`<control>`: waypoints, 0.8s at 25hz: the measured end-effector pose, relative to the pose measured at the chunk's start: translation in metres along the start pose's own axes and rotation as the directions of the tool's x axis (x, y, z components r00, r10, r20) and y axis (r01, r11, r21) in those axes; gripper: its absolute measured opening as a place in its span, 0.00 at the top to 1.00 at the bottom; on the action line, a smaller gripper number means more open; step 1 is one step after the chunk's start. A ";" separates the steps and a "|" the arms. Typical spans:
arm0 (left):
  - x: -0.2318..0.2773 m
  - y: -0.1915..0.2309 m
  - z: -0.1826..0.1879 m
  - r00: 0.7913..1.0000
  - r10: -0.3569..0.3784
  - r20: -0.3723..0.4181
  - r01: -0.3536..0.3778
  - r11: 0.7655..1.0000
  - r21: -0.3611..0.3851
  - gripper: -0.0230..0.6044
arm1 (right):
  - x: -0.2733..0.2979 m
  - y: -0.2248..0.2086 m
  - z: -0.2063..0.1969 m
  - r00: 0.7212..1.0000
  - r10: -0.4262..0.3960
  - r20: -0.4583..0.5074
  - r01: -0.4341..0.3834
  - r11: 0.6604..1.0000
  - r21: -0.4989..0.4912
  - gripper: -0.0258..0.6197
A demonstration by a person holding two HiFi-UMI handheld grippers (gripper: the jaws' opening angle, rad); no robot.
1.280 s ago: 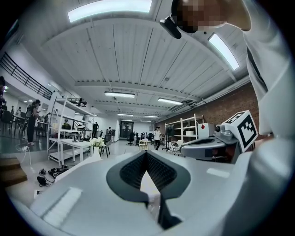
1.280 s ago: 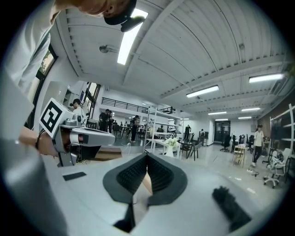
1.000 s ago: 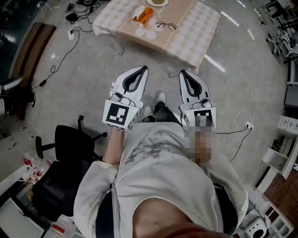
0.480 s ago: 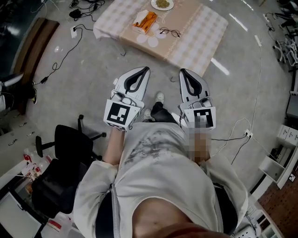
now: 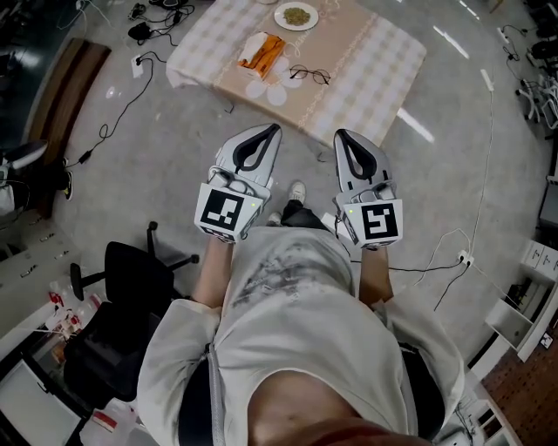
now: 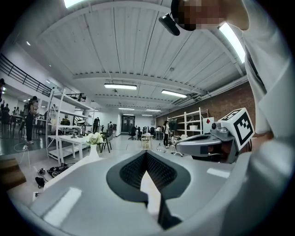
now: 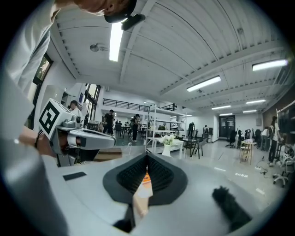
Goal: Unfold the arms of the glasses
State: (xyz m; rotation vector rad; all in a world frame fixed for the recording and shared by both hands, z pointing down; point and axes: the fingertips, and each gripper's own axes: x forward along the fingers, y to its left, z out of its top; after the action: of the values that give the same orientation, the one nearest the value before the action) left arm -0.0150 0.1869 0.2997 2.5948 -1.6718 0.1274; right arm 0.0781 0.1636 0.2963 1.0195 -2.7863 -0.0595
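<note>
Two grippers, left gripper [image 5: 270, 131] and right gripper [image 5: 343, 137], were closed and empty. Glasses [image 5: 309, 75] lay on the table [image 5: 375, 70], well apart; arms perhaps folded.

Low table [image 5: 375, 61] w/ checked cloth: glasses [image 5: 309, 75] mid-table, plate [image 5: 296, 16] at far edge, orange packet [image 5: 261, 50].
</note>
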 end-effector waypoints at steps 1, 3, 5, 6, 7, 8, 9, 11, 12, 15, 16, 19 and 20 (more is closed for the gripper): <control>0.004 0.001 0.001 1.000 0.001 -0.002 -0.001 1.000 0.004 0.95 | 0.002 -0.004 -0.001 1.000 0.002 0.000 -0.002 1.000 0.002 0.93; 0.013 0.003 0.004 1.000 0.012 -0.003 -0.012 1.000 0.001 0.95 | 0.005 -0.013 -0.002 1.000 0.008 0.005 -0.008 1.000 0.008 0.93; 0.020 0.005 0.007 1.000 0.027 -0.001 -0.027 1.000 -0.006 0.95 | 0.007 -0.020 -0.004 1.000 0.013 0.004 -0.013 1.000 0.014 0.93; 0.023 0.006 0.008 1.000 0.031 -0.001 -0.031 0.999 -0.006 0.95 | 0.009 -0.023 -0.005 1.000 0.016 0.003 -0.016 1.000 0.018 0.93; 0.026 0.007 0.008 0.999 0.034 -0.004 -0.034 0.999 -0.005 0.95 | 0.010 -0.026 -0.005 1.000 0.018 0.002 -0.018 1.000 0.020 0.93; 0.028 0.007 0.007 0.999 0.035 -0.010 -0.035 0.999 -0.004 0.95 | 0.012 -0.028 -0.005 1.000 0.022 0.000 -0.022 1.000 0.016 0.93; 0.030 0.007 0.006 0.999 0.035 -0.019 -0.035 0.999 -0.003 0.95 | 0.013 -0.030 -0.005 1.000 0.028 -0.005 -0.028 1.000 0.008 0.93; 0.035 0.009 0.005 0.999 0.036 -0.034 -0.036 0.999 0.001 0.95 | 0.017 -0.034 -0.005 0.999 0.039 -0.012 -0.039 0.999 -0.002 0.93; 0.038 0.011 0.006 0.999 0.039 -0.034 -0.039 0.999 0.004 0.95 | 0.019 -0.036 -0.005 0.999 0.042 -0.011 -0.042 0.999 -0.001 0.93; 0.050 0.018 0.009 0.999 0.043 -0.027 -0.043 0.999 0.013 0.95 | 0.028 -0.043 -0.005 0.999 0.047 -0.008 -0.047 0.999 0.007 0.93; 0.054 0.021 0.008 0.999 0.044 -0.027 -0.043 0.999 0.013 0.95 | 0.032 -0.046 -0.007 0.999 0.046 -0.006 -0.046 0.999 0.009 0.93; 0.067 0.030 0.007 0.999 0.036 -0.026 -0.036 0.999 0.008 0.95 | 0.043 -0.056 -0.012 0.999 0.032 -0.006 -0.032 0.999 0.020 0.93; 0.071 0.033 0.006 0.999 0.027 -0.027 -0.027 1.000 0.009 0.95 | 0.047 -0.059 -0.013 1.000 0.029 -0.011 -0.029 0.999 0.022 0.93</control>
State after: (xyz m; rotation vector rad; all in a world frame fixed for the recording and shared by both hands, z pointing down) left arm -0.0151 0.1085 0.3008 2.5650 -1.7016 0.1698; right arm 0.0823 0.0884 0.3108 0.9808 -2.7963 -0.0199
